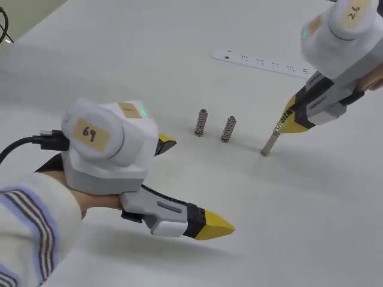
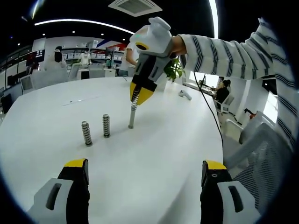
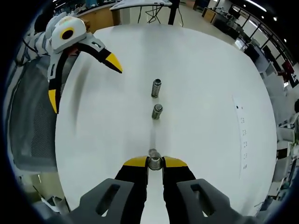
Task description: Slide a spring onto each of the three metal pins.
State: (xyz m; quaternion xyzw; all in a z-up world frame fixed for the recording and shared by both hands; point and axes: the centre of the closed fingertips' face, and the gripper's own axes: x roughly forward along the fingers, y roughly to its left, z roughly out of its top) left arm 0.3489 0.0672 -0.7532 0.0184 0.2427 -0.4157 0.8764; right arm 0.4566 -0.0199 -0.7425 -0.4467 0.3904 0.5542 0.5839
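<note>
Left gripper (image 1: 196,184) idle, jaws wide apart, holding nothing. Right gripper (image 1: 291,121) pinched on the spring (image 1: 280,125), bare pin (image 1: 270,143) just below its tips. Keep spring coaxial, push straight down, release once seated. Sprung pins (image 1: 201,122) beyond the tips: avoid.

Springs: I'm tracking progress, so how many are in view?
3. The left spring and middle spring stand on their pins; the third spring is pinched in the right tongs, at the top of the last pin.
</note>
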